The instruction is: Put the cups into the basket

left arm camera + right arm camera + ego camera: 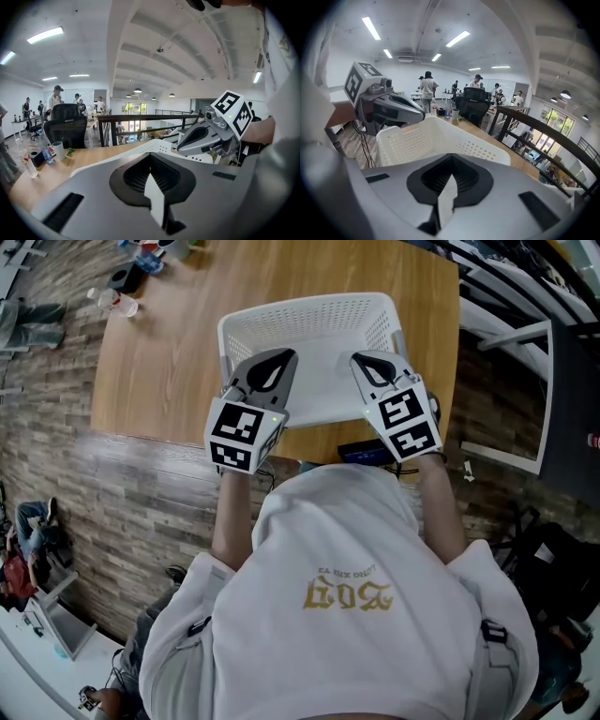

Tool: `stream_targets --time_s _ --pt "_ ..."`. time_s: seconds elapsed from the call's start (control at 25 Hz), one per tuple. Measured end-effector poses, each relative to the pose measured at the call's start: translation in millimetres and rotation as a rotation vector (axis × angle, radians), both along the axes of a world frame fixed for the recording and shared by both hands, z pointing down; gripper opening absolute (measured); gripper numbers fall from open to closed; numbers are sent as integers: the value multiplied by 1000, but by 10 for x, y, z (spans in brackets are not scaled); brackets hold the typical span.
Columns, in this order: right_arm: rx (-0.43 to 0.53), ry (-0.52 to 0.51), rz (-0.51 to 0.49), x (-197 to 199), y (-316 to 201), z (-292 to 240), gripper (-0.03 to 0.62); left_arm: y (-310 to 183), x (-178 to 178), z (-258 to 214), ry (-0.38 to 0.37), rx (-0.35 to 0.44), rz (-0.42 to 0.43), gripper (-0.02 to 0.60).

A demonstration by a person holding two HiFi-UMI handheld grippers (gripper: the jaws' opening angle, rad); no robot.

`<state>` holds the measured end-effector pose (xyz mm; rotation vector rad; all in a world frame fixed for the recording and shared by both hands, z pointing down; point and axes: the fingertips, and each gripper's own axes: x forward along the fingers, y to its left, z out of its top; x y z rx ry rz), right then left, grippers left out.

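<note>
Matt plastic basket (309,306), smooth wooden table (169,362)

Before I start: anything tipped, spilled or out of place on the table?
Nothing stands out. The white basket sits upright on the table; a cup stands upright at its far corner.

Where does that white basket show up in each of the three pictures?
Head view: basket, upper centre.
Left gripper view: only its holed rim, mid-picture.
Right gripper view: centre-left, its near wall in full view.
Shared landmark: the wooden table it stands on, seen in all three.
</note>
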<state>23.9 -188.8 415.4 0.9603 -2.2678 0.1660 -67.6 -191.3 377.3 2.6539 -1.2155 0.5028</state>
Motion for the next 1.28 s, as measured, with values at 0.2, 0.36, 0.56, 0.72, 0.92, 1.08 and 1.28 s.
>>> stream_targets --time_s 0.2,0.36,0.56,0.72,0.92,1.08,1.28 --pt "6 -49 15 -4 18 -88 11 -19 -51 -78 28 25 -34 8" --pt "89 -133 74 6 -28 -285 10 -7 -55 -105 73 27 -42 7" --pt "117 -172 90 42 -55 -359 10 26 -33 -101 80 29 -48 8" --pt "115 -173 91 59 -61 -366 11 30 -60 -144 85 43 -62 8" --pt "141 -201 93 45 -27 -498 10 46 -89 -297 87 82 -76 8" --pt "168 -217 105 58 -41 -599 11 24 -119 -450 108 129 -97 7" --pt "186 -229 107 106 -14 -701 10 21 -99 -568 124 164 -104 8"
